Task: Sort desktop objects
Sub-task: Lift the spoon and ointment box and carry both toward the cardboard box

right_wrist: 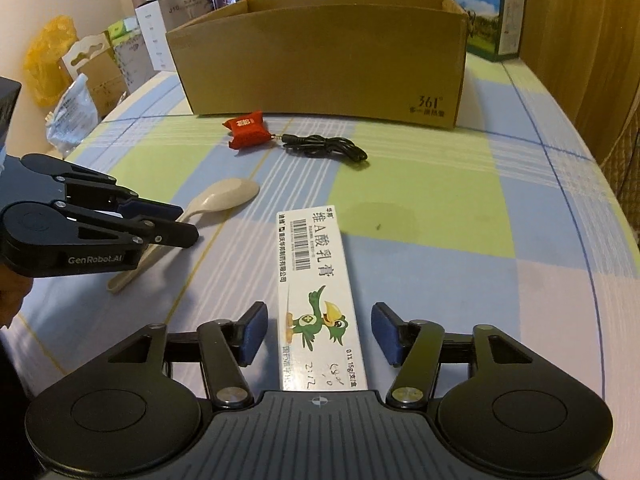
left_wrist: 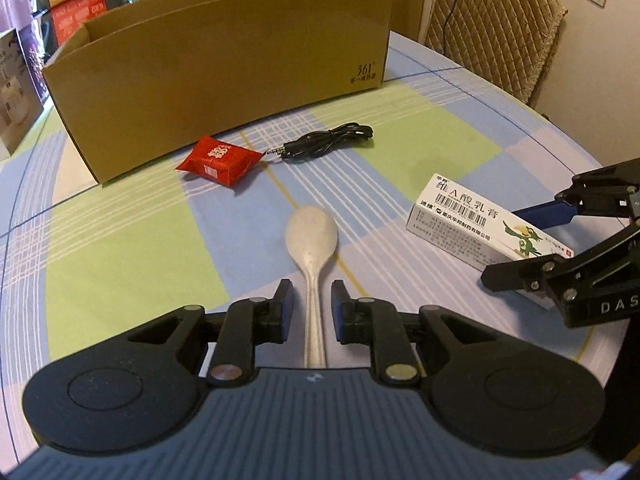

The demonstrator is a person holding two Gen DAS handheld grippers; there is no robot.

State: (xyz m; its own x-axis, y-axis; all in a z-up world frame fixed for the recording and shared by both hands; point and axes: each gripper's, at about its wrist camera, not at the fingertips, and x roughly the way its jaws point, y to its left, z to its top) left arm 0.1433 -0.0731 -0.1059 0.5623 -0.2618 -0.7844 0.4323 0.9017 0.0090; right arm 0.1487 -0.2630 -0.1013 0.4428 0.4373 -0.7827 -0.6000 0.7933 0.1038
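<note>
A: Four items are seen loose on the checked tablecloth (left_wrist: 120,248): pale plastic spoon (left_wrist: 311,236), white ointment carton (right_wrist: 316,280), red sachet (left_wrist: 218,160), black audio cable (left_wrist: 328,142).

B: Nothing can be seen inside the brown cardboard box (left_wrist: 224,76), far side. Sorting is judged barely begun.

A: Left gripper (left_wrist: 311,304) is spread around the spoon handle, right gripper (right_wrist: 316,332) spread around the carton; nothing is gripped.

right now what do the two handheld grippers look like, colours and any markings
Both are matte black plastic linkages with silver pivot screws, round side housings and a ribbed grey body. Fingers carry dark blue pads. The left gripper reads "GenRobot.AI" in white; the right gripper shows white letters "DAS".
</note>
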